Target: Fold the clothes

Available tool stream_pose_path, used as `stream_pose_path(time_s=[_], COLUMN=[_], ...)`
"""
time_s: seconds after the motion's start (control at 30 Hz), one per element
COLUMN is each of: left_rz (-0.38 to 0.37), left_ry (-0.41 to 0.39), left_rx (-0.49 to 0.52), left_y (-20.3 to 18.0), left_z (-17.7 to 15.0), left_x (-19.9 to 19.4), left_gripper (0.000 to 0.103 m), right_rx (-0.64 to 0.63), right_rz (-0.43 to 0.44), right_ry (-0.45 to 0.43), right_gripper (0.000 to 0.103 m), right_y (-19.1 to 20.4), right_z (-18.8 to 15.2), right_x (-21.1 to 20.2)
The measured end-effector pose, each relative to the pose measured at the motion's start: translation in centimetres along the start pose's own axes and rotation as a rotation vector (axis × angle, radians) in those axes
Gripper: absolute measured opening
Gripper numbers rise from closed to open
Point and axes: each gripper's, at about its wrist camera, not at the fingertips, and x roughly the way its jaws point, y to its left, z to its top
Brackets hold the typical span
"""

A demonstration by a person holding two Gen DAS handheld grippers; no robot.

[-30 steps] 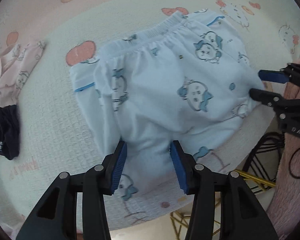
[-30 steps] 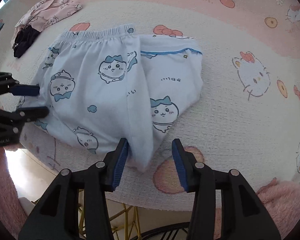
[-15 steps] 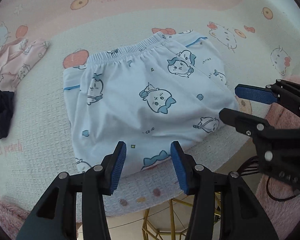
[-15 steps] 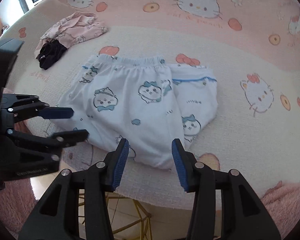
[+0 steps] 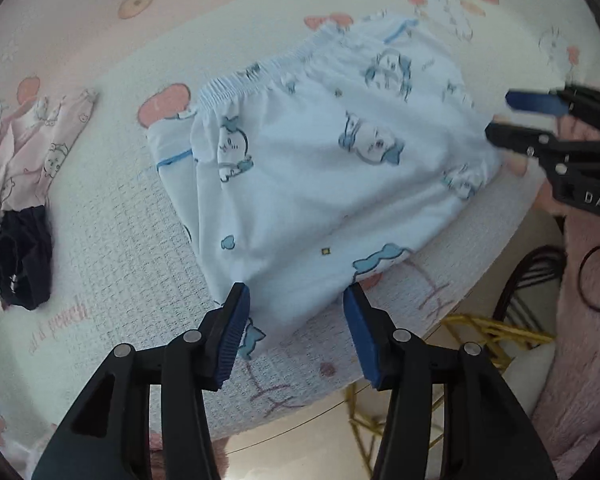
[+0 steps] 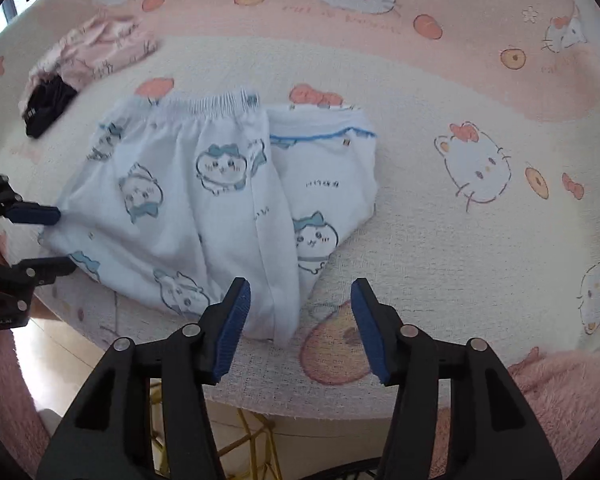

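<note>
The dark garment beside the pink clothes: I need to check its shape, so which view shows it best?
The left wrist view: the dark garment appears larger there, with its crumpled outline clear against the pink clothes. In the right wrist view it is small, far off and slightly blurred.

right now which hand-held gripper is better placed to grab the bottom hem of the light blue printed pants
Right hand-held gripper: the light blue printed pants hem lies between its open jaws. The left hand-held gripper sits at the side edge.

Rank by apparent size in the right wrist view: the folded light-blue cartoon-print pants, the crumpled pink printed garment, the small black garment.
1. Folded light-blue cartoon-print pants, by far the largest.
2. Crumpled pink printed garment.
3. Small black garment, smallest.
The last two lie farther from the camera, so they may look smaller than they are.
</note>
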Motion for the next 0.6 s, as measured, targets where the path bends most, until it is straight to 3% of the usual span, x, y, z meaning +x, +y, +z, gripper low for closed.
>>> stream_pose_path(time_s=[0.03,0.07,0.13,0.23,0.3,0.37,0.43,0.6], left_rz=[-0.026,-0.006,0.055,0.163,0.15,0.125,0.102,0.058], left_ry=[-0.044,-0.085,-0.134,-0.002,-0.002,-0.049,-0.098,-0.23], left_rx=[-0.023,-0.046,-0.089,-0.089,-0.158,-0.217,-0.272,-0.181], left_y=[0.0,0.1,0.3,1.9,4.4,6.1,7.6,5.3], left_z=[0.3,0.6,1.3,1.3,0.1,0.1,0.4,3.8], left_x=[-0.5,-0.6,-0.1,2.9,2.3,0.9,-0.6,-1.0], left_gripper=[0.051,0.051,0.051,0.052,0.058,0.058,0.058,0.058], right_rx=[0.032,0.059,0.016,-0.047,-0.029,0.097,0.168,0.031], right_rz=[0.041,0.076,0.019,-0.068,-0.137,-0.099,-0.071,0.129], right_ry=[-0.018,-0.034,-0.009,0.027,0.039,0.027,-0.042,-0.073], right_gripper=[0.053,0.053,0.053,0.053,0.053,0.053,0.052,0.053], right_y=[-0.5,-0.9,-0.2,0.8,-0.1,-2.9,-4.7,-1.4], right_z=[0.1,0.3,0.3,0.3,0.6,1.4,2.3,5.0], right_x=[-0.4,-0.7,0.4,2.2,3.0,2.0,0.0,-0.2])
